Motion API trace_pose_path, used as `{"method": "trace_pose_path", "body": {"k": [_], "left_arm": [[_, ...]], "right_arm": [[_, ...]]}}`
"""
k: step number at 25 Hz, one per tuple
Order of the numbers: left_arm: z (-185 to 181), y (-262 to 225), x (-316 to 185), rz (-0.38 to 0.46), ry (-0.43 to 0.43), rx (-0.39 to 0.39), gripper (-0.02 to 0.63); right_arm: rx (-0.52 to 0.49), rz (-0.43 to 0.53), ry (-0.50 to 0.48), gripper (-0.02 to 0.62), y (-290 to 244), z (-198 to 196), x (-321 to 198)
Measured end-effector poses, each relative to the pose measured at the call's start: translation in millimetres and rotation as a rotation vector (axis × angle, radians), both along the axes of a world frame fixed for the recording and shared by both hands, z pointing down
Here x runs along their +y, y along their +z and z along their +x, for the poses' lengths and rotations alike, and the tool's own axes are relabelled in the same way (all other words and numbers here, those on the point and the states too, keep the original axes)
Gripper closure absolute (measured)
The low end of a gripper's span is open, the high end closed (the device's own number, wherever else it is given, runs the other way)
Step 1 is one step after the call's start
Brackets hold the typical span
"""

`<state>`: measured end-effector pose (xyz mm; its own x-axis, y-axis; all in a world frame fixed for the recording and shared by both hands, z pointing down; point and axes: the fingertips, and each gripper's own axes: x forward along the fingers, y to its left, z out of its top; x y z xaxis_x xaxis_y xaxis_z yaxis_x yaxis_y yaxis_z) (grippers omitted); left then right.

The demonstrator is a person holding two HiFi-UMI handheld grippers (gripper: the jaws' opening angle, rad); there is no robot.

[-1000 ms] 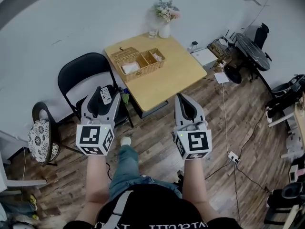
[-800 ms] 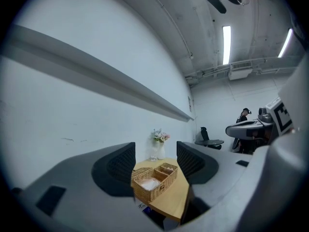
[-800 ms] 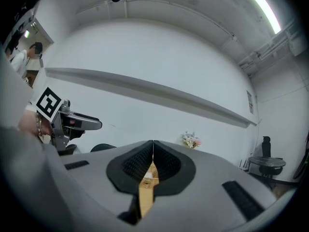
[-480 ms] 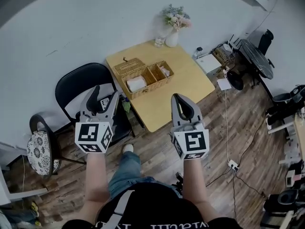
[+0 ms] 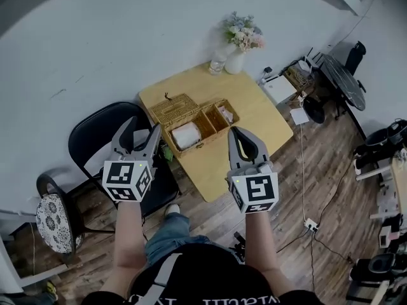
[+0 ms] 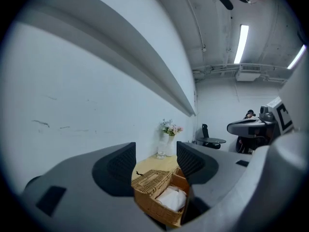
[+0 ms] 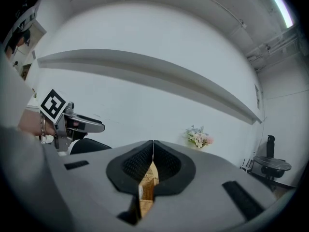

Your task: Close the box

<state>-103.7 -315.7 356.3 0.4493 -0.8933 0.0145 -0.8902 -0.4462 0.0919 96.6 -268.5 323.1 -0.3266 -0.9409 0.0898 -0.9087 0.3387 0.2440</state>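
A wicker box [image 5: 194,124] stands open on the small wooden table [image 5: 254,116], its woven lid [image 5: 173,108] tipped back on the left. A white bundle [image 5: 186,135] fills one compartment. My left gripper [image 5: 141,127] is open and held in the air short of the box's left end, over the chair. Between its jaws in the left gripper view I see the box [image 6: 161,199] and lid [image 6: 152,179]. My right gripper [image 5: 236,132] is shut and empty, hovering over the table's near edge just right of the box. Only a sliver of the box [image 7: 148,183] shows below its closed jaws.
A vase of flowers [image 5: 241,43] and a glass [image 5: 218,60] stand at the table's far edge by the wall. A black folding chair [image 5: 95,142] is left of the table, a cushioned chair [image 5: 54,211] further left. Cables and a power strip [image 5: 310,223] lie on the floor at right.
Both grippers and the head camera have come forward toward the table, so the box now lies just ahead of the fingertips. Jaw states are unchanged.
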Motion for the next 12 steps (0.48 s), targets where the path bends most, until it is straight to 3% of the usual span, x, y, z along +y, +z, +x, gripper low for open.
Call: {"method": "trace_pose_path", "body": {"k": [12], "left_arm": [[-8.8, 61.5, -91.2, -0.189, 0.037, 0.049, 0.350]], "right_arm": [[0.010, -0.081, 0.041, 0.580, 32.9, -1.9, -72.6]]}}
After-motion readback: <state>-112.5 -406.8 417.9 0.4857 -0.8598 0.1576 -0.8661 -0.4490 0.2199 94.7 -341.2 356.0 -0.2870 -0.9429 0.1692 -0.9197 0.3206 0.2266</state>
